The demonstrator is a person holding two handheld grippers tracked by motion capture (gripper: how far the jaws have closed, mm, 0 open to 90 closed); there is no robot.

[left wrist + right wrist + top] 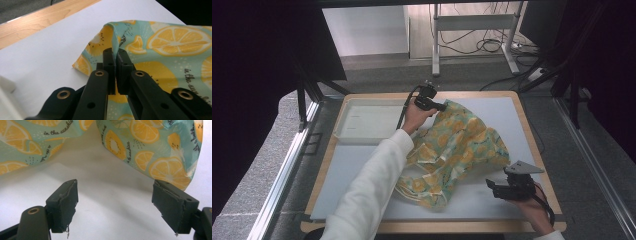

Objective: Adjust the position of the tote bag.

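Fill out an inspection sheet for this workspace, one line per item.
Surface: white mat on a wood-edged table.
Job's things: lemon-print cloth, crumpled mid-table, cream straps at its near edge.
Clutter: white tray at far left; contents cannot be told.
Grippers: left gripper shut on the cloth's far corner; right gripper open, fingers short of the cloth, holding nothing.
Cables: black cable trails from the left gripper; more lie on the floor beyond.
Surroundings: metal frame legs, dark curtains at both sides.
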